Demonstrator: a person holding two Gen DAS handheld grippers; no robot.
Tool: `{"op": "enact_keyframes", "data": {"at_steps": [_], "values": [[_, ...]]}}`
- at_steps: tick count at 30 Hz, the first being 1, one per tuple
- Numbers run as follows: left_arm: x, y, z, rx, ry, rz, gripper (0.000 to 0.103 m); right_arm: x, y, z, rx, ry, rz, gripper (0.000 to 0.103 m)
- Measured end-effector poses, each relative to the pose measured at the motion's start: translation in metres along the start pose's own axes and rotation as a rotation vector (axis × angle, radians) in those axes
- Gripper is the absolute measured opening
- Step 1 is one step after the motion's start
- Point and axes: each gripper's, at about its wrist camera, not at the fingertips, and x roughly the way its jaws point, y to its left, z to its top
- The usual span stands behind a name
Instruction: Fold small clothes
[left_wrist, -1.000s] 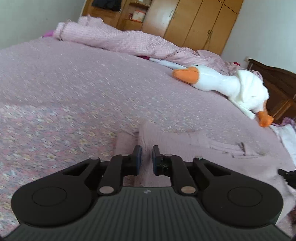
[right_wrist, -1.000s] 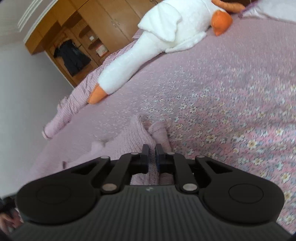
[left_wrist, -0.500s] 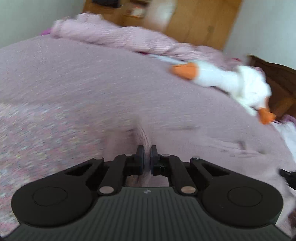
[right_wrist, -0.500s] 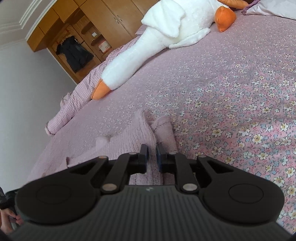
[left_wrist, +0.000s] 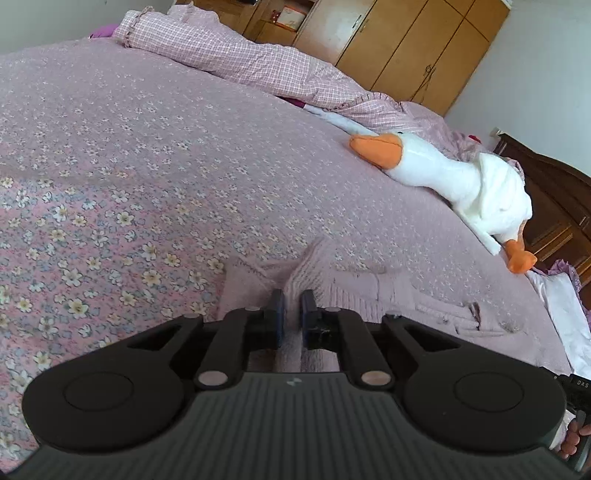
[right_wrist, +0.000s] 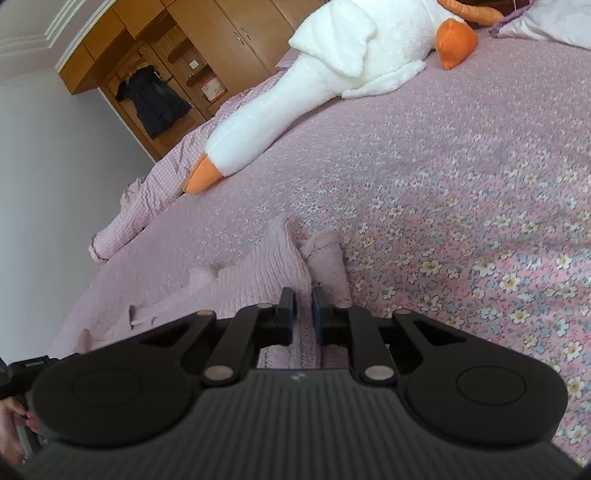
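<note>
Your left tool (left_wrist: 290, 314) and your right tool (right_wrist: 303, 312) each pinch a fold of the small pink knit top (left_wrist: 369, 295), jaws almost closed on the cloth. The top lies on the flowery bed (left_wrist: 129, 166), near the white toy goose (left_wrist: 461, 181). If 1 tool pulls harder or lets go, the fold could go crooked. I see no boxes or baskets here.

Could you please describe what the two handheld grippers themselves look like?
Both the left gripper and right gripper look alike: matte black linkage arms with silver pivot pins, two round black discs, a ribbed dark grey body bearing a small pale logo, and blue-padded fingers.
</note>
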Motion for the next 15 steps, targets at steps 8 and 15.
{"op": "enact_keyframes", "data": {"at_steps": [8, 15], "values": [[-0.03, -0.005, -0.006, 0.007, -0.033, 0.003, 0.051, -0.012, -0.004, 0.001, 0.017, -0.039, -0.021, 0.008], [-0.053, -0.016, -0.018, 0.015, -0.047, 0.02, 0.052, -0.019, -0.012, 0.004, 0.074, -0.01, 0.086, 0.04]]}}
